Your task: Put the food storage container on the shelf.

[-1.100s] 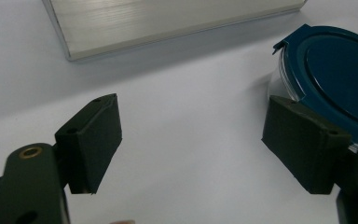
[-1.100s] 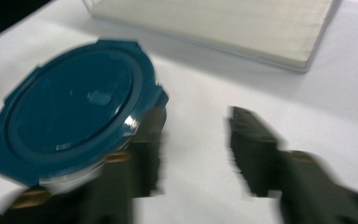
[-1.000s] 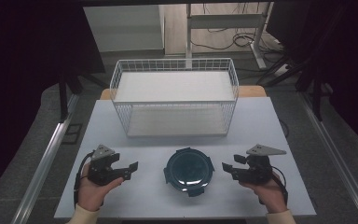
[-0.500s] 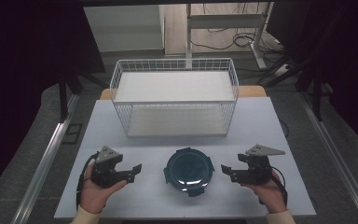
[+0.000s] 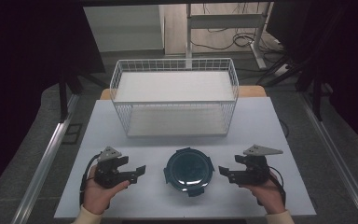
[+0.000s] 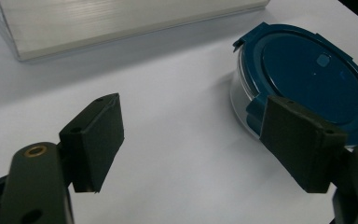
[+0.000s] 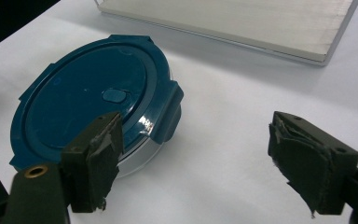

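Now, one lidded round container between two spread grippers.

Seen from the high view, one container (image 5: 189, 171) with a dark blue lid lies flat on the white table (image 5: 265, 121), lid up, round and so with no long axis; what it holds I cannot tell. One wire basket (image 5: 175, 100) stands behind it, nothing in it. The left gripper (image 5: 137, 171) and the right gripper (image 5: 223, 171) sit either side of the container, both pointing inward at it, apart from it. From the left gripper view, the jaws stand spread over bare table and have just been closing a little, nothing between them; the container (image 6: 307, 74) lies ahead at right. From the right gripper view, the jaws stand apart, nothing between them; the container (image 7: 93, 102) lies ahead at left.
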### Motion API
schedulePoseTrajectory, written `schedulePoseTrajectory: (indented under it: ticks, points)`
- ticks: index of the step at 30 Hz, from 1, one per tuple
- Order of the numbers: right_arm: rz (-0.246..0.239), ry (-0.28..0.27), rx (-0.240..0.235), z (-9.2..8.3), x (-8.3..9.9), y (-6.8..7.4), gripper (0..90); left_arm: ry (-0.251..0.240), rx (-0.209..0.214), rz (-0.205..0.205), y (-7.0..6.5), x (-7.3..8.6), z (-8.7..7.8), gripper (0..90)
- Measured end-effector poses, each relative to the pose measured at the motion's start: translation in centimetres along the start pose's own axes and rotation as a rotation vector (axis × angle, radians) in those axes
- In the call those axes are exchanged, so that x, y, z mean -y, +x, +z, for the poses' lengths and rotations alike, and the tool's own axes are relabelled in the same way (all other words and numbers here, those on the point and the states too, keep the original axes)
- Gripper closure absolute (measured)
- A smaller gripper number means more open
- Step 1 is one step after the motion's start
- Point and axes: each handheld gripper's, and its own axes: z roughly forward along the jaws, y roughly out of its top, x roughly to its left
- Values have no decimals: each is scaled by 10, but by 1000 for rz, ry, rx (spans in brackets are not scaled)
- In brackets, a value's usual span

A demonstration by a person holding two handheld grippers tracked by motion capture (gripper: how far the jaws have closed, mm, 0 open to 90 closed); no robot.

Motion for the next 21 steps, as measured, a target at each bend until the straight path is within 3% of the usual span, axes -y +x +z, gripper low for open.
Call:
schedulePoseTrajectory:
  ticks: [3, 7, 11, 18, 21]
  points:
    - [5, 11, -3, 1, 0, 3, 190, 14, 46, -1, 1, 1, 4, 227]
    - [17, 11, -18, 3, -3, 6, 187, 38, 100, -34, 2, 4, 12, 229]
    - [24, 17, -28, 5, -6, 10, 178, 56, 130, -36, -1, 3, 17, 222]
    - [26, 43, -44, 12, -9, 15, 170, 71, 153, -70, -2, -1, 21, 222]
    - [34, 44, -55, 13, -14, 17, 167, 71, 132, -99, -3, -5, 23, 214]
